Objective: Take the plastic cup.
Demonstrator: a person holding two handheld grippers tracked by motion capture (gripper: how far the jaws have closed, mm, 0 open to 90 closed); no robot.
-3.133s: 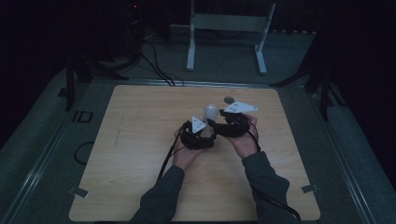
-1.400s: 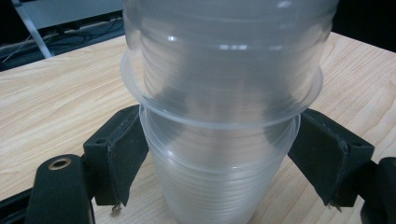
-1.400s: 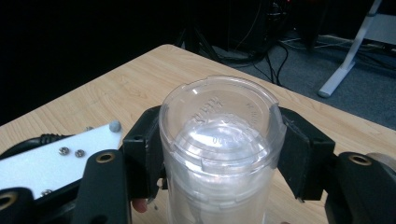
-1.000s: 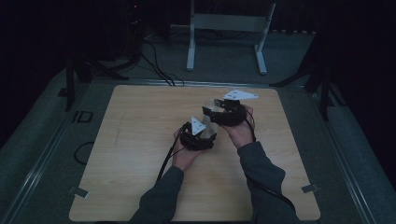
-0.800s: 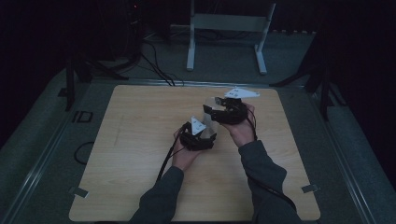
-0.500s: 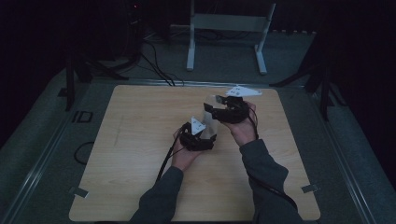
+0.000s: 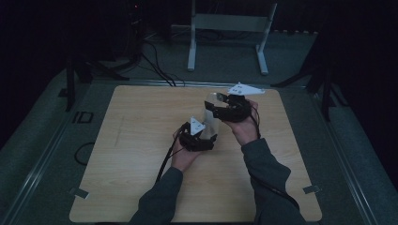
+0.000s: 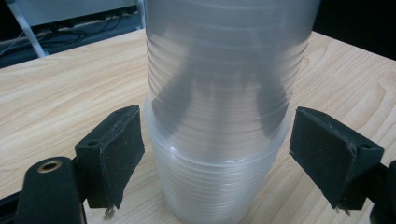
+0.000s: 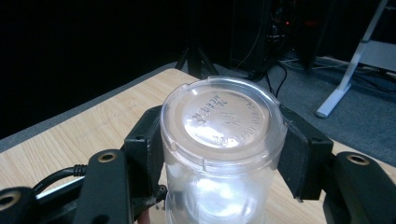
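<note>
cups (image 8: 219,140) | nested upside-down stack near table (image 7: 141,140) centre | right gripper (image 9: 219,158) clenched on top cup (image 9: 223,121); left gripper (image 8: 215,158) released, jaws flanking lower cups without touching | risk: stuck cups rise together or stack tips, since nothing pins the base

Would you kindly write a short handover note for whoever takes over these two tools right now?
Right tool: shut on the top clear cup, upside down, gripped just below its base.
Left tool: open, jaws either side of the lower cups, not touching.
The inverted cup stack stands on the wooden table, mid-right.
Done: the top cup is gripped and looks partly raised off the stack.
Left: probably clamp the lower cups, pull the top one free, set it down.
</note>
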